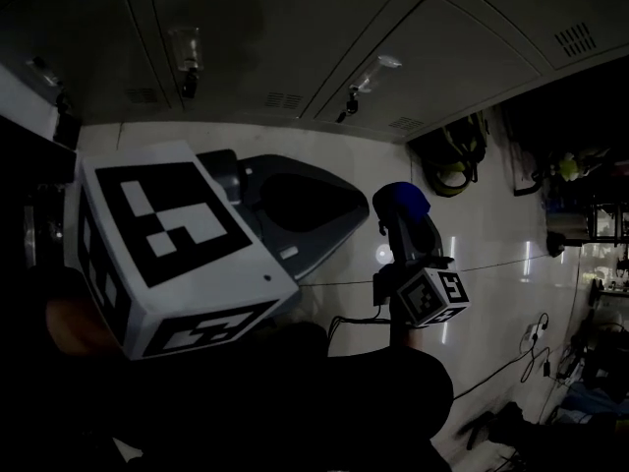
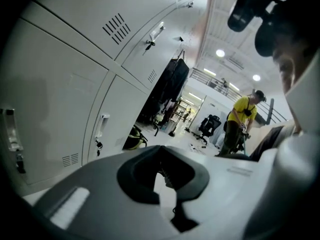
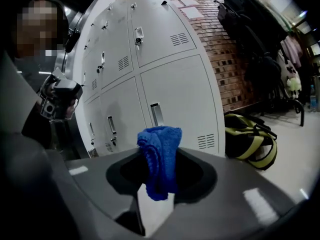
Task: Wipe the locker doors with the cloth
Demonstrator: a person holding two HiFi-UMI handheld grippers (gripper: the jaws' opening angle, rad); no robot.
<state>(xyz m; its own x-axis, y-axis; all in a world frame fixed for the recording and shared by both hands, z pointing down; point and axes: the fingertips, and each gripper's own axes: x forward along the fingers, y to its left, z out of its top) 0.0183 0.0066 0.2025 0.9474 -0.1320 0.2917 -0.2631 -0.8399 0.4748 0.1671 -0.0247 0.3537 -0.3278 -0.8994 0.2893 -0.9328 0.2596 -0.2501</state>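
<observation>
Head view is dark. We see the right gripper (image 1: pixel 405 226) at centre right above the pale floor (image 1: pixel 491 244), with its marker cube toward us. The blue cloth (image 1: pixel 401 201) sits bunched at its far tip, on the side facing the locker doors (image 1: pixel 295 37) and clearly short of them. The left gripper (image 1: pixel 295 205) fills the left of the picture, its big marker cube nearest us and its dark nose also pointing at the doors. A backpack (image 1: pixel 452 160) lies at the foot of the lockers to the right.

Left gripper view shows us the left gripper (image 2: pixel 162 176) with its jaws pressed together and nothing between them. The grey locker doors (image 2: pixel 65 84) run along the left, each with a vent and a latch. Farther off a person in a yellow shirt (image 2: pixel 245 115) stands near an office chair (image 2: pixel 207 126).

Right gripper view gives the clearest look. The right gripper (image 3: pixel 157 199) pinches the cloth (image 3: pixel 160 159) between its jaws. The cloth is deep blue, with a knitted or terry surface, folded into a thick upright wad that rises above the jaws and hangs a little below the grip. It stands in front of the locker doors (image 3: pixel 165 84) without touching them. The backpack (image 3: pixel 250 139), black with yellow-green trim, rests on the floor to the right below a brick wall (image 3: pixel 220 49).
</observation>
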